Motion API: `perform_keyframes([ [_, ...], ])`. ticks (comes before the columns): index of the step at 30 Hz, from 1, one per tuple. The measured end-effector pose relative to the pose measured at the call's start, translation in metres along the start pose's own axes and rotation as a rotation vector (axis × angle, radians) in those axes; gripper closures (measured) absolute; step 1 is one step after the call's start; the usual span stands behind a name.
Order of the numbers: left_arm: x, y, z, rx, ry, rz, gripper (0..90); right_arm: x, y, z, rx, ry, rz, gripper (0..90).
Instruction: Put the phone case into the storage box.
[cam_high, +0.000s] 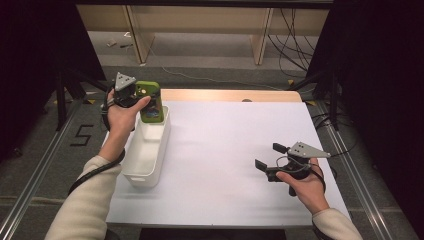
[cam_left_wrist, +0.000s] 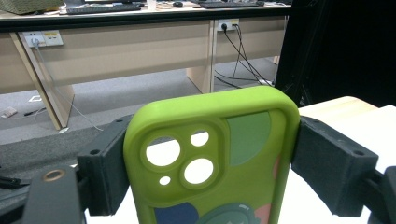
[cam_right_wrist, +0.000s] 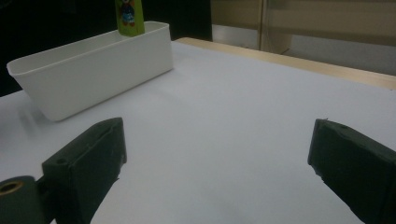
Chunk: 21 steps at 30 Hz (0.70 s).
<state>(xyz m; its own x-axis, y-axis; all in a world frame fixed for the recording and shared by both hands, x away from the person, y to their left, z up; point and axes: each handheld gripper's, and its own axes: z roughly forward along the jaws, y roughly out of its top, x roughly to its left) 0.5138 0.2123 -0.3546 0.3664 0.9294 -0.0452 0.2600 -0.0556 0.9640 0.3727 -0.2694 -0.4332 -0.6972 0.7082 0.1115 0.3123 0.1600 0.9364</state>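
Left gripper (cam_high: 131, 93) clamps the lime-green rubbery phone case (cam_left_wrist: 212, 158) by its edges, upright over the far end of the white plastic bin (cam_high: 150, 165) on the bench, right gripper (cam_high: 272, 159) wide and empty — that squashy case could squirm loose.

Grey floor (cam_high: 210, 50), wooden desks (cam_left_wrist: 140, 42) (cables beneath)
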Motion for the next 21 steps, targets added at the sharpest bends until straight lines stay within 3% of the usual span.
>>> perform_keyframes([
  [21,0.0008,0.0013,0.0066,-0.007,0.001,-0.006,17.9,-0.0007,0.0001,-0.0004,0.002,0.000,0.002,5.5],
])
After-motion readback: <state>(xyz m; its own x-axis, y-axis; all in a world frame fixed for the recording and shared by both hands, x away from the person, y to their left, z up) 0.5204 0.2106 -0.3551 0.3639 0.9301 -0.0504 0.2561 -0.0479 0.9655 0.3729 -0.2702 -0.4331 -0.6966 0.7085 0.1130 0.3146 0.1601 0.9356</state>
